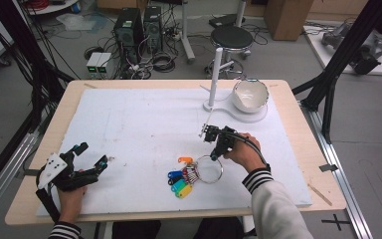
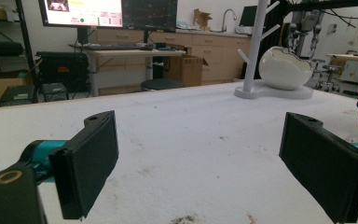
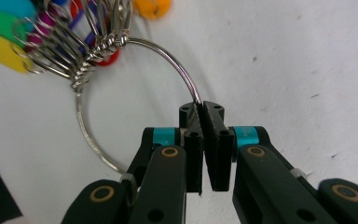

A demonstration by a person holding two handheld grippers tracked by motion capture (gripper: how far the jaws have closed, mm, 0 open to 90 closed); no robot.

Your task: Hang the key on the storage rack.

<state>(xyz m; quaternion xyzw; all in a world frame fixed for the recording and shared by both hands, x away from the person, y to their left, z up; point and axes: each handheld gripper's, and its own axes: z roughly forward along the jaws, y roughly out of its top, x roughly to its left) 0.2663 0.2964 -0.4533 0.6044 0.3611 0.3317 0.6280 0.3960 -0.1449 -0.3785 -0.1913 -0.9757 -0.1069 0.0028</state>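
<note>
A large metal key ring (image 1: 209,169) lies on the white mat, with several coloured key tags (image 1: 180,182) bunched on its left side. My right gripper (image 1: 213,157) points down at the ring's upper edge. In the right gripper view its jaws are shut on the ring's wire (image 3: 179,65), and the coloured tags (image 3: 9,32) fan out at the top left. My left gripper (image 1: 92,155) rests near the mat's front left corner, held by a hand, its jaws wide apart with nothing between them. In the left gripper view the black pads (image 2: 91,163) frame bare mat.
A white peg stand (image 1: 216,69) and a white egg-shaped bowl (image 1: 250,95) share a base at the mat's far right. The white mat (image 1: 144,119) covers a wooden table (image 1: 59,104). Both appear in the left gripper view as the stand (image 2: 256,42) and bowl (image 2: 286,67).
</note>
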